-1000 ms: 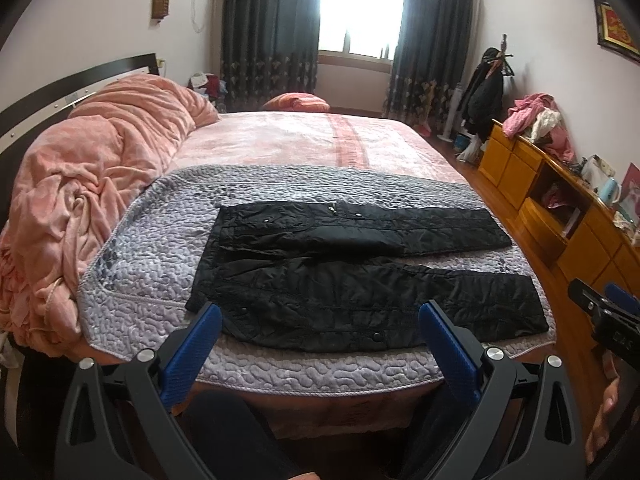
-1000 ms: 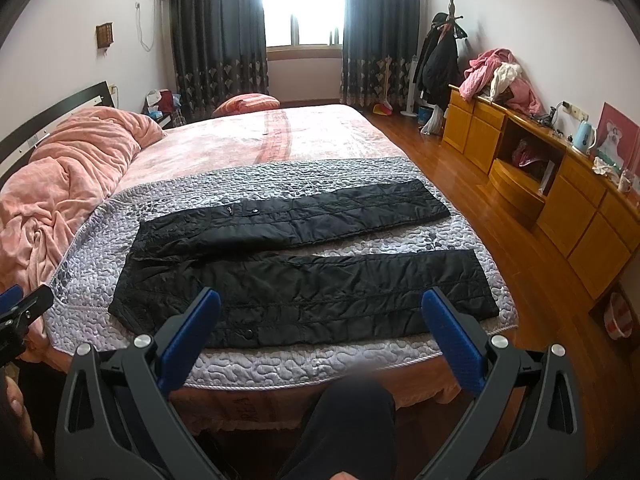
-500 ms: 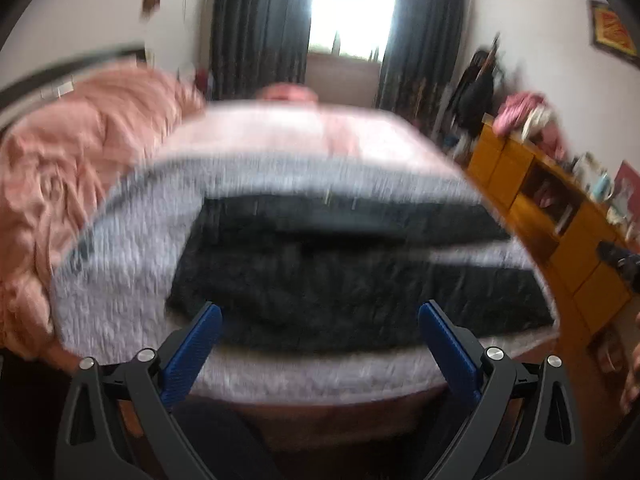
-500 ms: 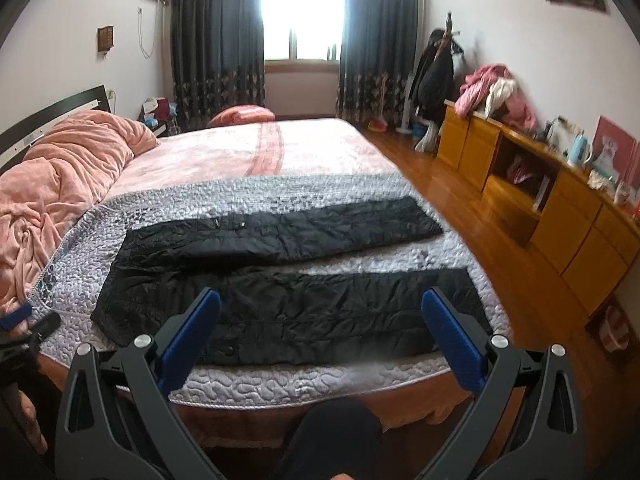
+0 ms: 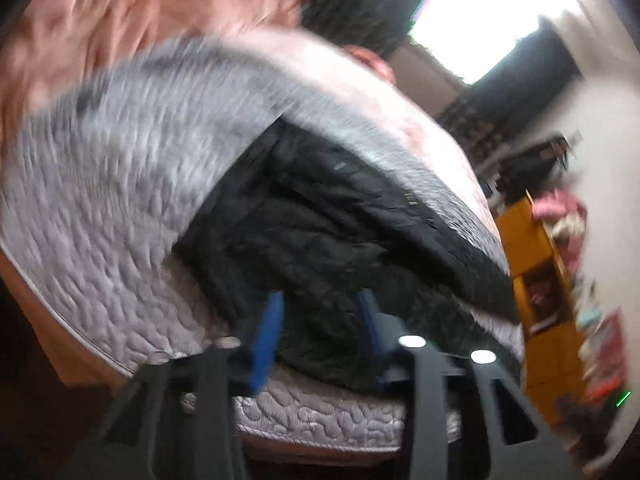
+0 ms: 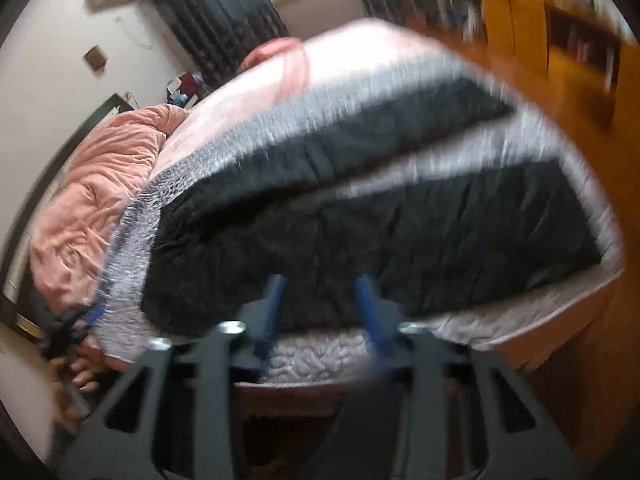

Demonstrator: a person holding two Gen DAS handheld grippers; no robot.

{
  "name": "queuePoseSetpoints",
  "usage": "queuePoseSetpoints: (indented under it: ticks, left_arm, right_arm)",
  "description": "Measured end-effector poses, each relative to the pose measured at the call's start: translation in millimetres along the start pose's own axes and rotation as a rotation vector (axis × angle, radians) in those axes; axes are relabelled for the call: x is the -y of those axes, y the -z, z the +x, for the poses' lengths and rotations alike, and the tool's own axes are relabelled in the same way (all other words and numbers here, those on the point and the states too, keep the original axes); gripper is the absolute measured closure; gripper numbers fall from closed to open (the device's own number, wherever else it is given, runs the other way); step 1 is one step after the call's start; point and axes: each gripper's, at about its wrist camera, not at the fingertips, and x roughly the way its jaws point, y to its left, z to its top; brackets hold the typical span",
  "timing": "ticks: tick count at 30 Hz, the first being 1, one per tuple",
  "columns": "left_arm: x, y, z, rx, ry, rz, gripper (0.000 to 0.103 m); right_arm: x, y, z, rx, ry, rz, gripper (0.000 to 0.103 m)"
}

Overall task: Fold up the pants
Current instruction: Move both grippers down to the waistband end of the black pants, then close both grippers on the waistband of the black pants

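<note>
Black quilted pants (image 5: 320, 240) lie flat on the grey quilted bedspread (image 5: 112, 184), both legs stretched out; they also show in the right wrist view (image 6: 400, 236). Both views are tilted and blurred. My left gripper (image 5: 320, 312) hovers at the near edge of the pants by the waist end, its blue fingers (image 5: 270, 320) narrowed to a gap with nothing between them. My right gripper (image 6: 320, 300) hovers at the near edge of the front leg, its blue fingers (image 6: 366, 300) also narrowed with a gap and empty.
A pink duvet (image 6: 92, 200) is heaped at the head of the bed. Orange wooden cabinets (image 5: 540, 264) line the wall beyond the foot of the bed. The left gripper and hand (image 6: 68, 336) show at the left edge of the right wrist view.
Both grippers have moved in close to the near edge of the pants and rolled sideways. Their fingers have narrowed from wide open to a small gap.
</note>
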Motion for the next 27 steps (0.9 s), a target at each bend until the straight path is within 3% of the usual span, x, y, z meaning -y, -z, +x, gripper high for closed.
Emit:
queuePoseSetpoints:
  ticks: [2, 3, 4, 5, 6, 12, 18, 21, 24, 27]
  left_arm:
    - [-28, -8, 22, -0.019, -0.048, -0.069, 0.071]
    - [-43, -11, 35, -0.043, -0.064, -0.11, 0.063]
    - [-57, -12, 46, -0.074, -0.089, -0.159, 0.041]
    - [-66, -13, 53, -0.086, -0.114, -0.197, 0.032]
    - [-76, -13, 59, -0.09, -0.133, -0.234, 0.024]
    - [-91, -26, 88, -0.113, -0.125, -0.261, 0.022]
    - [-96, -38, 124, -0.199, -0.078, -0.298, 0.025]
    - [-98, -35, 132, -0.233, -0.089, -0.33, 0.062]
    - [-100, -33, 131, -0.25, -0.078, -0.337, 0.068]
    - [-99, -34, 131, -0.258, -0.075, -0.326, 0.068]
  right_arm:
    - [25, 2, 16, -0.017, -0.013, 0.057, 0.064]
    - [32, 4, 24, -0.028, -0.01, 0.064, 0.049]
    - [40, 5, 29, -0.037, -0.005, 0.076, 0.024]
    - [51, 8, 34, -0.043, 0.009, 0.1, 0.015]
    - [59, 9, 37, -0.042, 0.017, 0.118, 0.012]
    - [112, 13, 50, -0.052, -0.034, 0.272, 0.012]
    - [155, 7, 59, -0.06, -0.059, 0.378, 0.013]
    - [173, 4, 55, -0.047, -0.079, 0.409, 0.014]
    - [216, 0, 38, 0.026, -0.063, 0.507, 0.028]
    - [275, 3, 20, 0.103, -0.106, 0.692, 0.026]
